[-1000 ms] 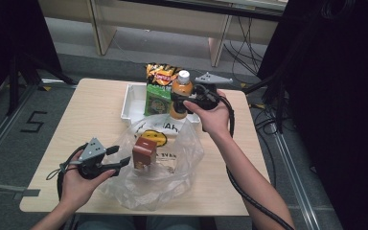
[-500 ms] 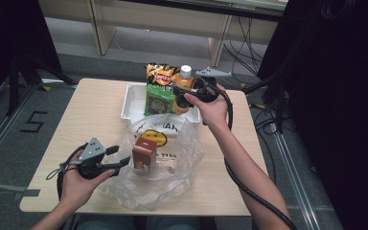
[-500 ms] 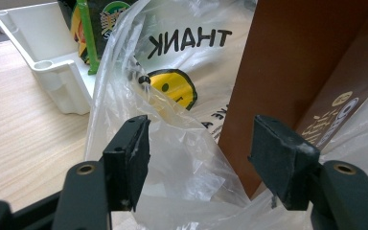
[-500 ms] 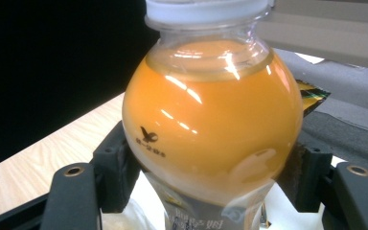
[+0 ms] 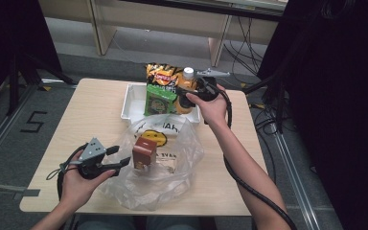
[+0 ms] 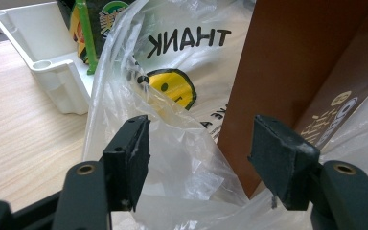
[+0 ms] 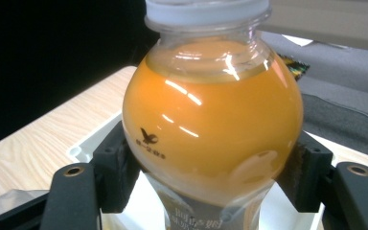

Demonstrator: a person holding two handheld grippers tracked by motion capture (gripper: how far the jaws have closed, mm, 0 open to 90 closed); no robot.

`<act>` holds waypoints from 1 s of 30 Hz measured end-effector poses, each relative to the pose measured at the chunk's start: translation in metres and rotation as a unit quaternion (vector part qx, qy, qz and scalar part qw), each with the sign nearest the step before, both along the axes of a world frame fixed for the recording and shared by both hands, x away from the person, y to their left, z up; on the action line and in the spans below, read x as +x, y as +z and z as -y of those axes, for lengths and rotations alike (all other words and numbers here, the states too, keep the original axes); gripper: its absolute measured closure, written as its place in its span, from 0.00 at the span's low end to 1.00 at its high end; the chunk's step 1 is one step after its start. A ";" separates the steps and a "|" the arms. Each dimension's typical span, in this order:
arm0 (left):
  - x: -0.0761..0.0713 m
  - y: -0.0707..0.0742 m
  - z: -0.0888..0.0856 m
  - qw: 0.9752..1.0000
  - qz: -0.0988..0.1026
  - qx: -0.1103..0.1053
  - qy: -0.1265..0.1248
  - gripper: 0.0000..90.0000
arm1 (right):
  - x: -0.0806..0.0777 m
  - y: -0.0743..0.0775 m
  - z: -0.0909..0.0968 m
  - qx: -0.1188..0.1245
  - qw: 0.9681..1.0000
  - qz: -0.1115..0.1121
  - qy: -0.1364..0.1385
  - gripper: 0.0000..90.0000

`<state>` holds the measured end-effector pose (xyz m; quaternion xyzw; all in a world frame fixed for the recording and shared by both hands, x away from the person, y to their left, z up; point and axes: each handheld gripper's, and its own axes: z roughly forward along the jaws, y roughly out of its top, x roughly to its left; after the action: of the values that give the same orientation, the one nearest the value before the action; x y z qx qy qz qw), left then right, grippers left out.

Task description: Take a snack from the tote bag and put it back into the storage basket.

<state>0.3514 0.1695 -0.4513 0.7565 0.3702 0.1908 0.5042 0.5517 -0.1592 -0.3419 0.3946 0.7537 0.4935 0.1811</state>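
Orange juice bottle (image 7: 211, 129), standing in the white tray (image 5: 130, 101) at twelve o'clock, looks heavy, smooth and slippery, so the right gripper (image 5: 191, 93) clamps its waist just under the bulge, while the left gripper (image 5: 119, 157) gapes wide at the plastic bag (image 5: 182, 153).
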 end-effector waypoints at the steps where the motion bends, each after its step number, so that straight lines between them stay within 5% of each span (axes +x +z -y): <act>1: 0.000 0.000 0.000 1.000 0.000 0.001 0.000 0.43 | 0.002 -0.002 0.000 -0.001 1.000 0.001 0.002 0.38; 17: 0.000 0.000 0.000 1.000 0.000 -0.001 -0.001 0.43 | 0.021 -0.030 -0.002 -0.036 0.999 -0.024 -0.016 0.38; 24: 0.000 0.000 0.000 1.000 0.000 -0.001 -0.001 0.43 | 0.025 -0.044 -0.003 -0.040 0.997 -0.054 -0.025 0.38; 25: 0.000 0.000 0.000 1.000 0.000 -0.001 -0.001 0.43 | 0.028 -0.047 -0.002 -0.049 0.998 -0.040 -0.022 0.38; 27: 0.000 0.000 0.000 1.000 0.000 -0.001 -0.001 0.43 | 0.027 -0.049 -0.002 -0.046 0.997 -0.058 -0.026 0.38; 30: 0.000 0.000 0.000 1.000 -0.001 -0.001 -0.001 0.43 | 0.029 -0.056 -0.003 -0.047 0.997 -0.054 -0.032 0.37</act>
<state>0.3511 0.1693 -0.4515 0.7567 0.3701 0.1894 0.5045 0.5803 -0.1562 -0.3977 0.4356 0.7718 0.4294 0.1739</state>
